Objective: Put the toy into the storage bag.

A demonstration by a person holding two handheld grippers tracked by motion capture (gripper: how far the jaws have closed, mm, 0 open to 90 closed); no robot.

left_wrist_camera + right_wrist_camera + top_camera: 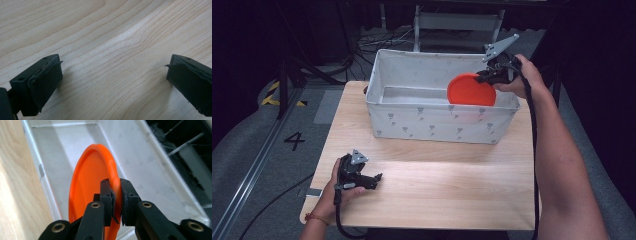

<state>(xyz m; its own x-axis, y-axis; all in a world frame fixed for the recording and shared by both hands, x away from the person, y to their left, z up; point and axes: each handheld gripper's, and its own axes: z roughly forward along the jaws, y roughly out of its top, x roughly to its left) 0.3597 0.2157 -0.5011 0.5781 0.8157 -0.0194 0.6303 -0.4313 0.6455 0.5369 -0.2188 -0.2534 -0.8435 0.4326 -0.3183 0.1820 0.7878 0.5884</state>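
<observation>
An orange plate (470, 90) hangs on edge inside the right end of a white fabric bin (432, 122). My right gripper (485, 76) is shut on the plate's rim from the right, above the bin's far right corner. In the right gripper view the two jaws pinch the plate's (87, 192) raised rim, with the bin's pale floor (67, 147) beyond it. My left gripper (377, 177) rests low over the wooden table (437, 195) near the front left, pointing right. Its jaws stand wide apart in the left gripper view, my left gripper (113, 75) holding nothing over bare wood.
The bin stands across the back half of the table and has tall soft walls. Behind it are a metal frame (457, 22) and cables on the dark floor. A rail (252, 170) runs along the floor at the left.
</observation>
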